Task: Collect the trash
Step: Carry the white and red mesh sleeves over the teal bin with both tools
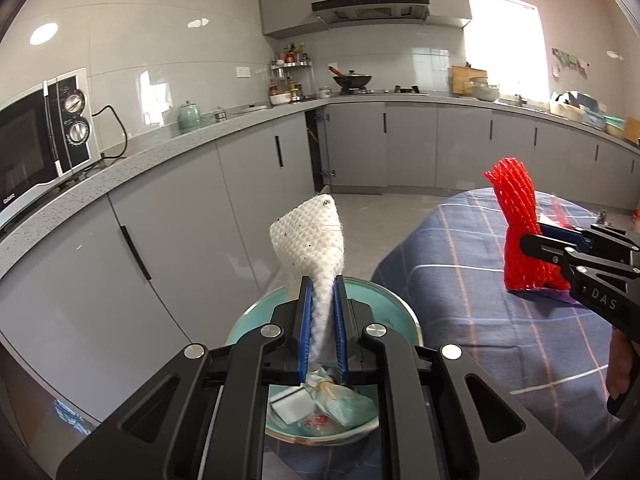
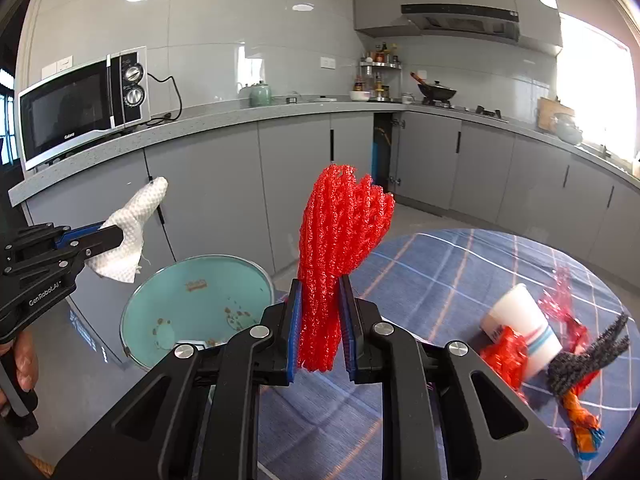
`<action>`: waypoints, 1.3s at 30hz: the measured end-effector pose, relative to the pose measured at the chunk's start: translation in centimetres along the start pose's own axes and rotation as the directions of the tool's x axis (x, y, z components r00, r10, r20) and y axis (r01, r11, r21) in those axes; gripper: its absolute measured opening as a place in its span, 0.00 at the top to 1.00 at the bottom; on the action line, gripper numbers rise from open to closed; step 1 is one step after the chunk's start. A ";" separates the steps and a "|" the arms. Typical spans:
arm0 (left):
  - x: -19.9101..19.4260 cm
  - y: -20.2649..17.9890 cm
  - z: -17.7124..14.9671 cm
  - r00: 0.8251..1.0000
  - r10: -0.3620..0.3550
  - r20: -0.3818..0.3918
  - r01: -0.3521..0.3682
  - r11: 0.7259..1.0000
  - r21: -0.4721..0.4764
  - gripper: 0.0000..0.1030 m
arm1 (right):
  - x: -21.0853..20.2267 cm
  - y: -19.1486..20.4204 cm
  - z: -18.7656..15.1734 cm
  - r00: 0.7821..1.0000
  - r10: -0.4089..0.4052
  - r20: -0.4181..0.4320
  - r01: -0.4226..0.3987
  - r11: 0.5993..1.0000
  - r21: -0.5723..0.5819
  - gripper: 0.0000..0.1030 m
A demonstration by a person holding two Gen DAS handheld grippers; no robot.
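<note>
My left gripper (image 1: 323, 280) is shut on a white foam net sleeve (image 1: 312, 236), which stands up above a teal trash bin (image 1: 380, 300); the same gripper (image 2: 108, 236) and white sleeve (image 2: 128, 236) show at the left of the right wrist view. Crumpled paper and wrappers (image 1: 328, 404) lie inside the bin. My right gripper (image 2: 320, 284) is shut on a red foam net sleeve (image 2: 340, 240), held over the table edge beside the bin (image 2: 200, 308). In the left wrist view that gripper (image 1: 532, 236) and red sleeve (image 1: 516, 224) appear at the right.
A blue checked tablecloth (image 2: 440, 280) bears a white paper cup (image 2: 520, 328), red plastic scraps (image 2: 504, 352), a dark fuzzy strip (image 2: 588, 352) and an orange wrapper (image 2: 580, 416). Grey cabinets (image 1: 200, 200), a microwave (image 2: 80, 104) and a countertop ring the room. A hand (image 2: 22, 364) grips the left handle.
</note>
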State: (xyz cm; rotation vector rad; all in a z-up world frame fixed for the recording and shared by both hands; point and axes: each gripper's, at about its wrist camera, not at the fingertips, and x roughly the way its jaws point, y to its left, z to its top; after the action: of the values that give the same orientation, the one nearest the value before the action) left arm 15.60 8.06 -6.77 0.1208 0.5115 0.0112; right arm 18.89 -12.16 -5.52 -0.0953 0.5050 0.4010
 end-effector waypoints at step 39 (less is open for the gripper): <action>1.6 4.1 -0.9 0.996 0.088 -0.033 -0.090 0.995 -0.043 0.89 | 6.2 5.1 1.9 0.992 0.115 -0.047 -0.119 0.989 -0.087 0.82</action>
State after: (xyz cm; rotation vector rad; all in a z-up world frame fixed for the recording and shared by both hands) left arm 16.59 12.30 -7.85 0.1000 0.5359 0.1117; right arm 22.70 -4.99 -6.85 -0.1614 0.5357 0.5374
